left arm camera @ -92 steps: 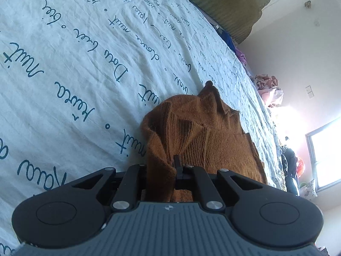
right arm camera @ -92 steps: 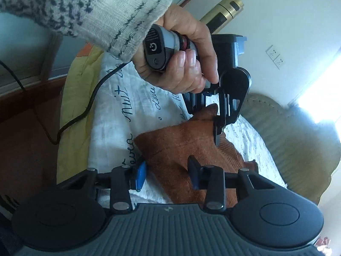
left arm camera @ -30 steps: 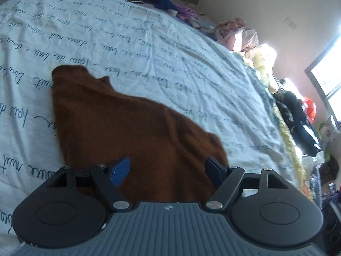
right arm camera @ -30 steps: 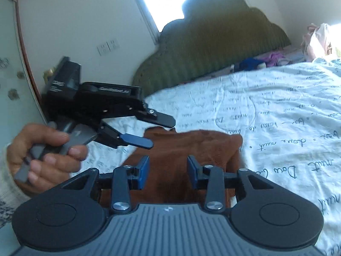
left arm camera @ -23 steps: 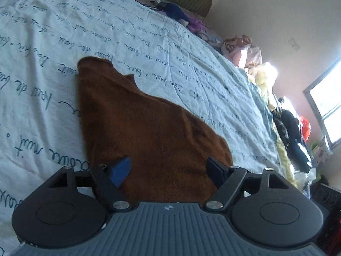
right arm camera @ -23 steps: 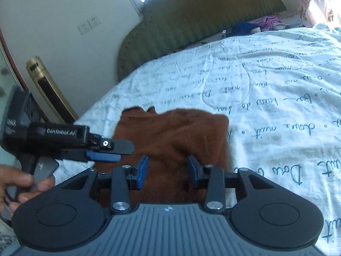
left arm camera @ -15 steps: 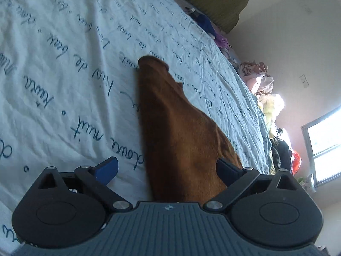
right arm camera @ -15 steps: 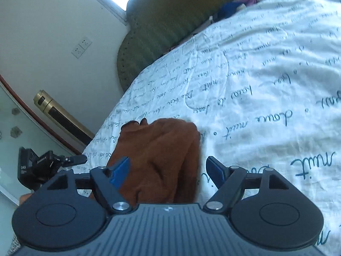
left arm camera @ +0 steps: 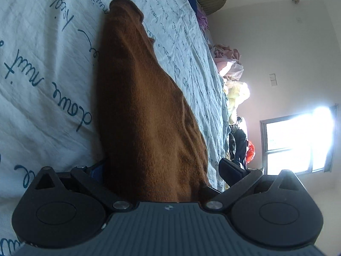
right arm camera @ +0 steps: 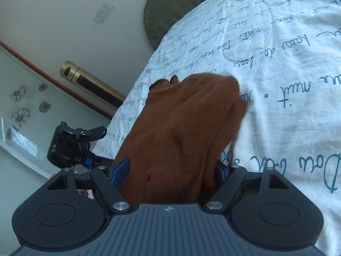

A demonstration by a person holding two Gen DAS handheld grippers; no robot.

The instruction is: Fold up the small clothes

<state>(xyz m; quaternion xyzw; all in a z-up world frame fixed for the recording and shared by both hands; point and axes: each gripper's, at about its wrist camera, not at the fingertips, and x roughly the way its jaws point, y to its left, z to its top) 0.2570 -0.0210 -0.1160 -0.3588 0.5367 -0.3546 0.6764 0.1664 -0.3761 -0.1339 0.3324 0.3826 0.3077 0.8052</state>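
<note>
A brown knitted garment (left arm camera: 145, 111) lies in a long folded heap on the white bed sheet with blue writing (left arm camera: 42, 64). My left gripper (left arm camera: 163, 169) is low at its near end. Its jaws are opening wide, one on each side of the fabric, and neither pad presses on it. In the right wrist view the same garment (right arm camera: 187, 128) runs away from my right gripper (right arm camera: 171, 168). That gripper stands open, with the near edge of the fabric bunched between its fingers. The left gripper (right arm camera: 94, 147) shows at the left, beside the garment.
A green padded headboard (right arm camera: 170, 6) closes off the far end of the bed. Piled clothes (left arm camera: 230, 64) lie along the far side, near a bright window (left arm camera: 298, 140). A gold cylinder (right arm camera: 91, 83) and a glass panel with flower prints (right arm camera: 21, 106) stand beside the bed.
Both grippers let go of the garment, which now lies flat instead of hanging. Both opened wider, rolled and sank to its near end.
</note>
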